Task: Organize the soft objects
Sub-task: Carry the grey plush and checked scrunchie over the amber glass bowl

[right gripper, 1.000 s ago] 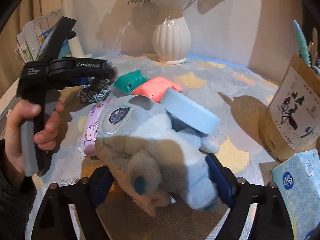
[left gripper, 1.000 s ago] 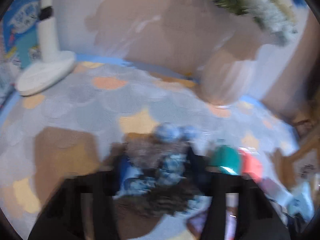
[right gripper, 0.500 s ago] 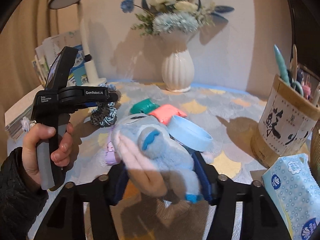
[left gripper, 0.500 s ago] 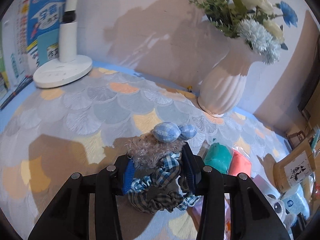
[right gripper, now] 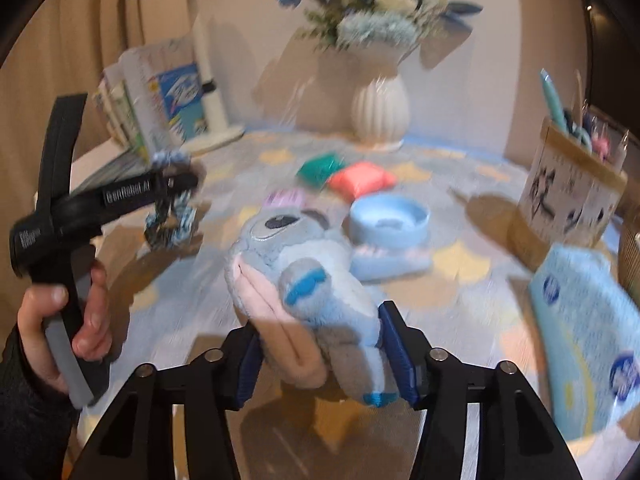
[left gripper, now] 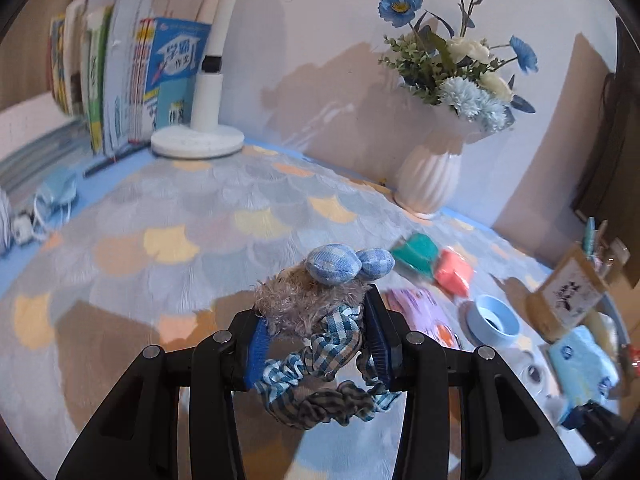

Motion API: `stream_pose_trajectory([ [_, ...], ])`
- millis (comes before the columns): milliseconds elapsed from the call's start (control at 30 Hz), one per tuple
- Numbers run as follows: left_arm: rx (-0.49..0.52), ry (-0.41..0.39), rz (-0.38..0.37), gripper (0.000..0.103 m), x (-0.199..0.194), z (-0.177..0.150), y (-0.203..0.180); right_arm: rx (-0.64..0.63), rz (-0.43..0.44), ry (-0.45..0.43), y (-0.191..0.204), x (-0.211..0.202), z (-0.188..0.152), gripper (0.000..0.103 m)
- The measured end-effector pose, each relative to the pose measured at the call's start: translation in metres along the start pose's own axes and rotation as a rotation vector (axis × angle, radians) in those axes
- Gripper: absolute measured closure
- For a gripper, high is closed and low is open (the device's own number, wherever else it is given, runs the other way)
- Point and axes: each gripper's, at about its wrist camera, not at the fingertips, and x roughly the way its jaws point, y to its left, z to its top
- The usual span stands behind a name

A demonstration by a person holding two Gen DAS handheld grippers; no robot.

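A scallop-patterned tabletop (left gripper: 248,200) carries the clutter. The left tool (left gripper: 316,344) pinches a plaid scrunchie (left gripper: 316,360); the right tool (right gripper: 320,354) clamps a blue plush toy (right gripper: 308,280) aloft. Either could slip if the shallow grip loosens. Beyond lie two cushions, one bowl, one vase.

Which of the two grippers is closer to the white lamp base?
Left. The left gripper, holding the scrunchie, is nearer the lamp base; the right gripper, gripping the plush toy, sits farther back.

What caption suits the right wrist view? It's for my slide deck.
Right gripper clamps a blue plush toy above the patterned tablecloth; left gripper carries a scrunchie.
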Motion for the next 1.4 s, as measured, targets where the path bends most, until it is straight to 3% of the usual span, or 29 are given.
stream_pose_trajectory([
  [67, -0.021, 0.011, -0.029, 0.063, -0.005, -0.004, 0.005, -0.011, -0.013, 0.008, 0.006, -0.003, -0.003, 0.034],
  [133, -0.029, 0.016, -0.036, 0.063, -0.004, -0.002, 0.006, -0.011, -0.017, -0.008, 0.01, -0.007, -0.004, 0.014],
  [233, -0.024, 0.043, -0.035, 0.063, 0.002, -0.003, 0.004, -0.027, -0.031, 0.0, 0.016, 0.002, 0.002, 0.005],
  [333, -0.009, 0.041, -0.042, 0.063, 0.001, -0.004, 0.003, -0.01, -0.087, 0.066, 0.017, 0.025, 0.007, 0.007],
  [400, 0.001, 0.048, -0.044, 0.063, 0.002, -0.004, 0.001, 0.007, -0.11, 0.116, 0.016, 0.036, 0.008, 0.02],
  [600, 0.011, 0.047, -0.035, 0.063, 0.002, -0.004, 0.0, 0.022, -0.101, 0.034, 0.013, 0.019, 0.002, 0.038],
  [767, 0.039, 0.05, -0.015, 0.063, 0.002, -0.004, -0.005, 0.113, -0.022, -0.079, -0.005, -0.01, 0.006, 0.038],
  [1000, 0.086, 0.046, -0.042, 0.063, -0.017, 0.0, -0.024, 0.059, -0.098, -0.196, -0.001, -0.063, 0.026, 0.039],
  [1400, 0.249, -0.143, -0.139, 0.063, -0.097, 0.043, -0.11, 0.103, -0.159, -0.394, -0.023, -0.144, 0.051, 0.039],
])
